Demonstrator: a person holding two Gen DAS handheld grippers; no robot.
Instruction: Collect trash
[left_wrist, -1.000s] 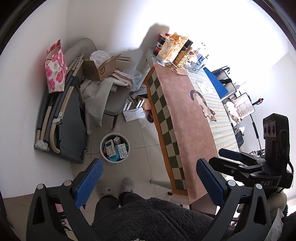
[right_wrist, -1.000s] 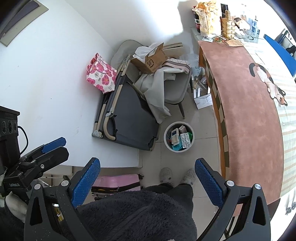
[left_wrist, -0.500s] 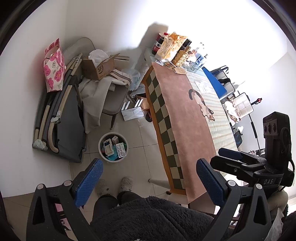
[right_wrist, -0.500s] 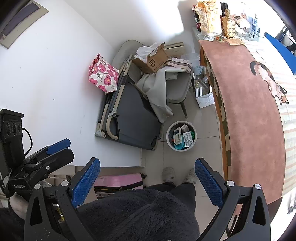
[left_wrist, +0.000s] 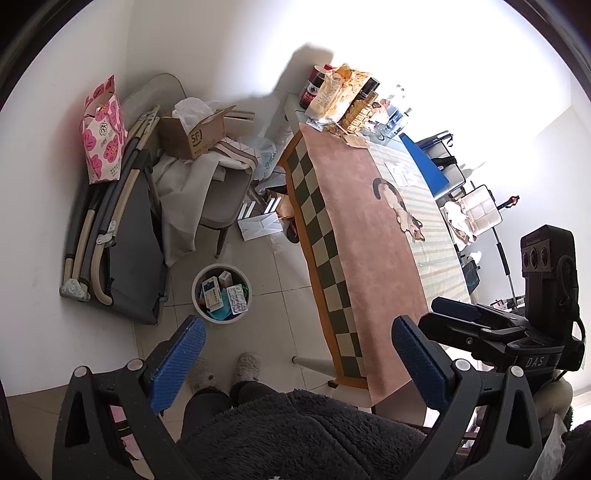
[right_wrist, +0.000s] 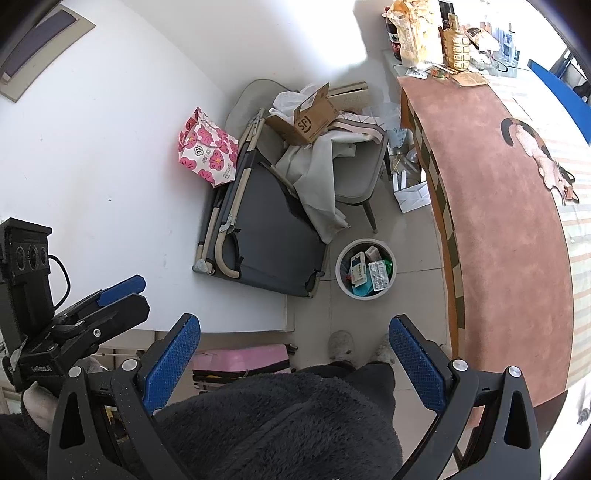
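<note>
Left claw (left_wrist: 295, 358) and right claw (right_wrist: 295, 354): both spread wide, holding nothing, raised above the floor. White waste bin (right_wrist: 365, 271) stands on the tiled floor beside the bench (right_wrist: 517, 221), containing medicine boxes and a blister pack (right_wrist: 379, 275).

Beyond my left claw (left_wrist: 291, 358), the bin (left_wrist: 221, 293) hides its lower trash under packets, and print stays unreadable.

Probably a home: cluttered table (left_wrist: 373, 236), chair (left_wrist: 221, 199), slippers (left_wrist: 248, 365).
</note>
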